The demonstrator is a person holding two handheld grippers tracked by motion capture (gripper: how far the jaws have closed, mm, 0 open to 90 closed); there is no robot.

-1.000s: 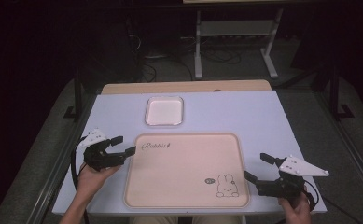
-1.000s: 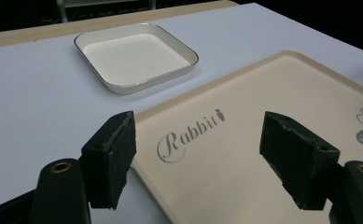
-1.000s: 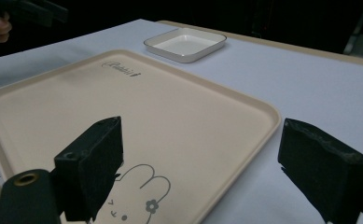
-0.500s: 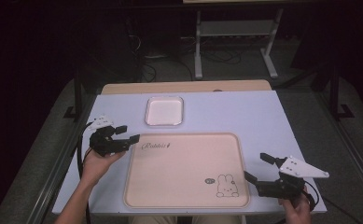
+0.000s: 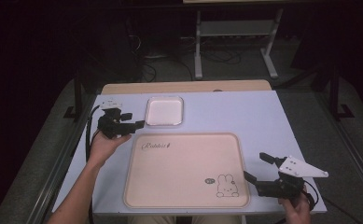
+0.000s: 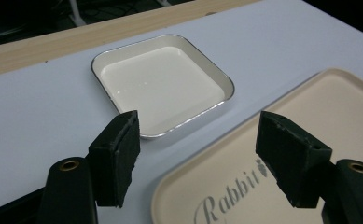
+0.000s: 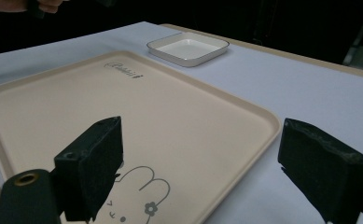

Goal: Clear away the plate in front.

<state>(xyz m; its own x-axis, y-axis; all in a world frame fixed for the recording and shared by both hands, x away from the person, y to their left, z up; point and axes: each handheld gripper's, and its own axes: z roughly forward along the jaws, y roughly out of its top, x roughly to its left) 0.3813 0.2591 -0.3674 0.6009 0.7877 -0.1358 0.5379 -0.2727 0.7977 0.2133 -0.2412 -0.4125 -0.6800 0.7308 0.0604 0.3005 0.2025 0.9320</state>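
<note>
A small white square dish (image 5: 165,111) sits empty at the back of the pale table (image 5: 254,112). In front of it lies a large beige tray (image 5: 184,172) with a rabbit drawing (image 5: 226,185). My left gripper (image 5: 135,120) hovers just left of the dish, above the tray's far left corner. It is open, its jaws have just been closing a little, and nothing is between them. In the left gripper view, my left gripper (image 6: 198,126) frames the dish's (image 6: 163,84) near edge. My right gripper (image 5: 254,165) stands open and empty at the tray's (image 7: 123,102) near right corner.
A wooden strip (image 5: 184,87) runs along the table's far edge. Behind it on the dark floor stand a metal frame (image 5: 235,32) and loose cables (image 5: 216,53). Both forearms enter from the bottom edge.
My left hand has carried its gripper away from me and up, from beside the tray's left edge to beside the white dish. The right gripper has stayed put.
</note>
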